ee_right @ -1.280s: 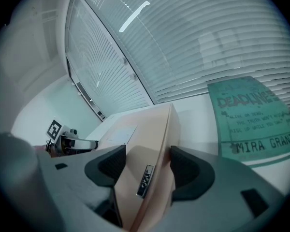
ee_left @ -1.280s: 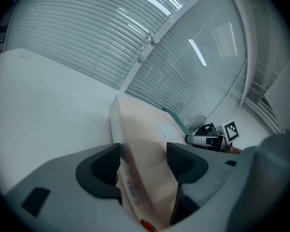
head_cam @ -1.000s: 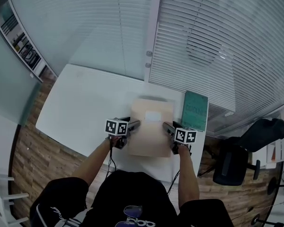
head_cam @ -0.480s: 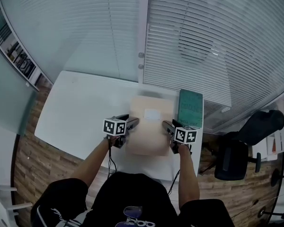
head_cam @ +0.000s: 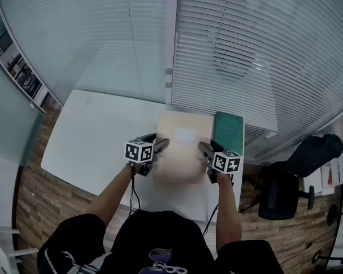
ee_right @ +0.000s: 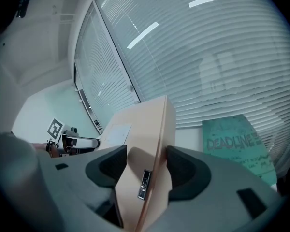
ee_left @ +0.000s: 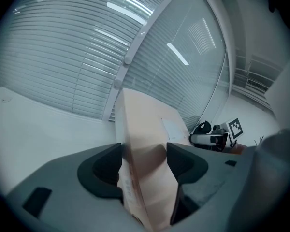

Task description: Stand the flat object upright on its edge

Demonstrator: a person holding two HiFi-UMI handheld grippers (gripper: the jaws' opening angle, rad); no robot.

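A flat tan cardboard box [head_cam: 180,150] with a white label is lifted off the white table [head_cam: 97,136], its far end tilted up toward the blinds. My left gripper [head_cam: 158,148] is shut on the box's left edge [ee_left: 140,144]. On the opposite edge [ee_right: 152,144] my right gripper [head_cam: 204,150] is shut too. In the left gripper view the right gripper [ee_left: 215,138] shows beyond the box; in the right gripper view the left gripper [ee_right: 70,140] shows the same way.
A green book [head_cam: 227,135] printed "DEADLINE" [ee_right: 237,146] lies on the table just right of the box. White blinds and a glass wall stand behind the table. A black office chair [head_cam: 300,176] sits on the wood floor at right.
Both grippers have raised the box; its far end has tipped up from nearly flat toward a steeper angle.
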